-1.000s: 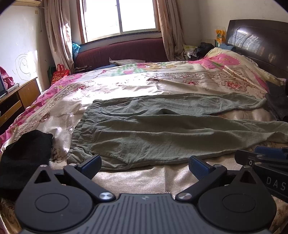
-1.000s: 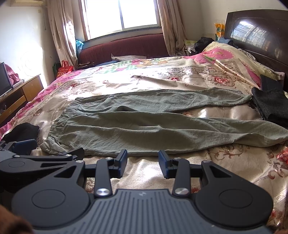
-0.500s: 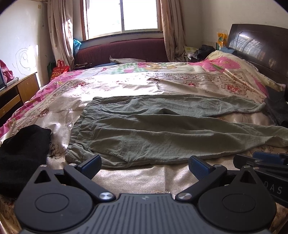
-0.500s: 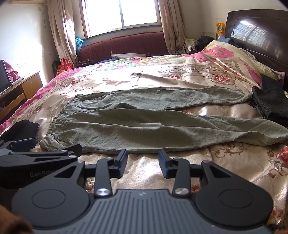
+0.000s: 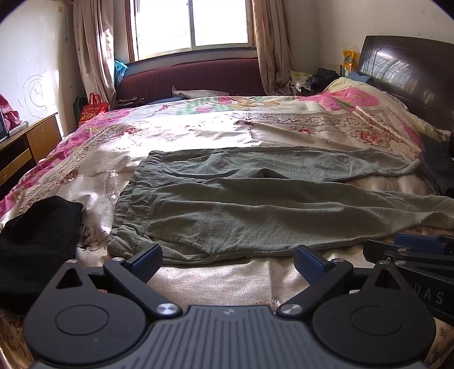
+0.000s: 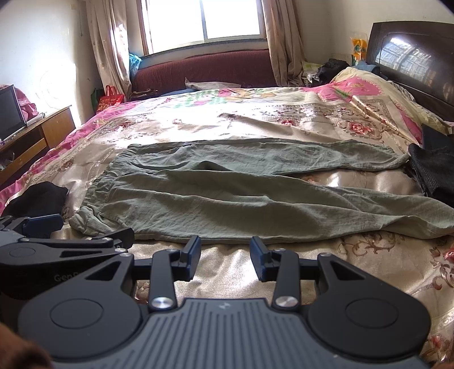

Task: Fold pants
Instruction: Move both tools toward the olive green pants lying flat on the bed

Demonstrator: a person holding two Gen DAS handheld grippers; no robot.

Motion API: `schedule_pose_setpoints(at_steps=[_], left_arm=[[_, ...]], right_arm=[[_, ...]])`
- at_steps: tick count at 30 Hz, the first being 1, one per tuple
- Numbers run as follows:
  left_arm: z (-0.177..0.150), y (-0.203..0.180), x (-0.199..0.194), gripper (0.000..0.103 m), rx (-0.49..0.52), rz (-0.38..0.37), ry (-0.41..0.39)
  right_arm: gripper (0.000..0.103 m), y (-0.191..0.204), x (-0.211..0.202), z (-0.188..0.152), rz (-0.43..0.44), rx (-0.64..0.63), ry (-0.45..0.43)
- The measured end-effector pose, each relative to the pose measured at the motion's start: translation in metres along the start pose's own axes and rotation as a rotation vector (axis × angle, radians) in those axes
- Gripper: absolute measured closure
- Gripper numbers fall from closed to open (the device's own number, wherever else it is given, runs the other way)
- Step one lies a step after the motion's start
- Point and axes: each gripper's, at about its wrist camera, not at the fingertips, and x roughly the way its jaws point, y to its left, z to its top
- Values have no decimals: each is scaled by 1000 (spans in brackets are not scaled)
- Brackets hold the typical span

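Green pants flat on the floral bedspread, legs apart. Left gripper wide, empty; right gripper narrower, empty, both just short of the near hem.

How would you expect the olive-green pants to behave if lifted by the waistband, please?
The thin olive-green fabric pants lie wrinkled and flat, so they would probably drape limply. The glossy satin floral bedspread may let them slide when pushed.

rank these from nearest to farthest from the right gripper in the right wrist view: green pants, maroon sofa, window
From the right gripper, open over the bedspread:
1. green pants, spread flat on the bed just ahead of the fingertips, waistband to the left.
2. maroon sofa, beyond the far edge of the bed, under the sill.
3. window, in the back wall above the sofa.
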Motion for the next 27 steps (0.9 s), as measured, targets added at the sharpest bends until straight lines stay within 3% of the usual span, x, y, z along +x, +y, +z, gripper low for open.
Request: schedule_pose_setpoints(at_steps=[20,27], left_arm=[[8,7,-6,2,-3,41,17],[13,1,-7,10,29,29,3]], right_arm=[[64,10,-5,9,67,-7,-23],[64,10,-7,12,61,-11,-33]])
